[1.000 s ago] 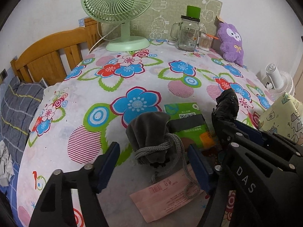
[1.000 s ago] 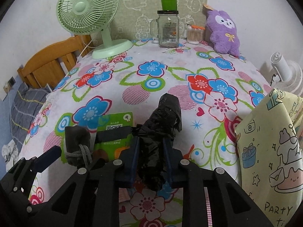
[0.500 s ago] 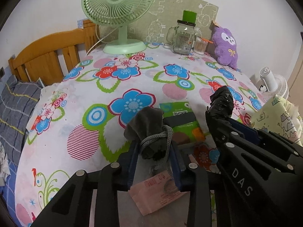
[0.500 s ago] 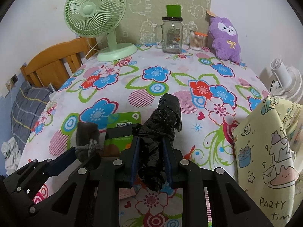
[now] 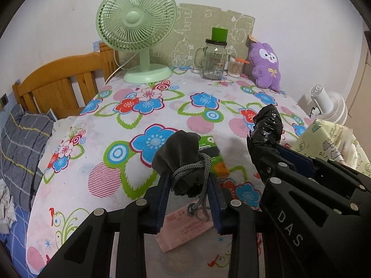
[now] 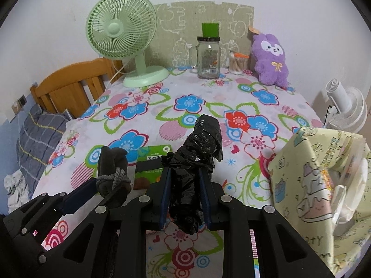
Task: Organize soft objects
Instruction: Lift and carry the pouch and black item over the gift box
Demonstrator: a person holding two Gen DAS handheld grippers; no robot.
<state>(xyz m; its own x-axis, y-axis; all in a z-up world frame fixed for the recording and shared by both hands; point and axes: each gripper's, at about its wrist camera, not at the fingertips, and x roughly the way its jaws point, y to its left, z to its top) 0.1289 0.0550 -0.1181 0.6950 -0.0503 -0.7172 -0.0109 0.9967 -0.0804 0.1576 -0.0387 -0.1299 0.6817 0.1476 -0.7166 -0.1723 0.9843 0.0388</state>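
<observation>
My left gripper (image 5: 189, 183) and my right gripper (image 6: 185, 185) point side by side down at the tabletop's near edge, each with its blue pads clamped tight on a soft bundle held clear of the cloth.

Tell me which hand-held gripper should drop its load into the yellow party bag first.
Right, probably: the right hand-held gripper, clamping the black plastic bundle, sits beside the yellow party bag; the left hand-held gripper with the grey pouch is farther away.

Matt grey cloth pouch (image 5: 179, 155); glossy crinkled black plastic bag (image 6: 197, 162).
</observation>
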